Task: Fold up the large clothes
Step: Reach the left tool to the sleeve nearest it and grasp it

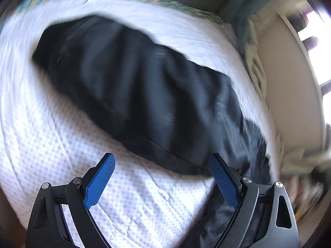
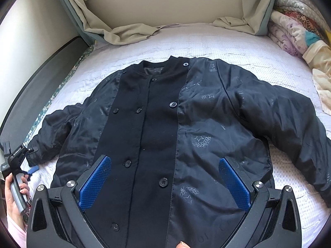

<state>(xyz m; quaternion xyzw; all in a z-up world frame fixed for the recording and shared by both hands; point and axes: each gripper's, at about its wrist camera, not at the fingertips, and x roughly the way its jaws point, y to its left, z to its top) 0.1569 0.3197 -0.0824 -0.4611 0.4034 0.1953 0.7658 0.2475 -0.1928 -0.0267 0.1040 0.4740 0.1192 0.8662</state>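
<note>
White bedspread (image 2: 206,47), black jacket (image 2: 165,134) spread flat, quilts (image 2: 293,35) beside, right claw (image 2: 165,183) open

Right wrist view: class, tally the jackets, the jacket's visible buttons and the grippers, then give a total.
Jacket: 1
Buttons: 8
Grippers: 2 (right gripper, left gripper)
Total: 11

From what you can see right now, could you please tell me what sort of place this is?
Most likely a bedroom. The black jacket lies spread on a bed with a white quilted cover, folded blankets are piled in the corner, and a beige curtain hangs at the bed's far edge.
</note>
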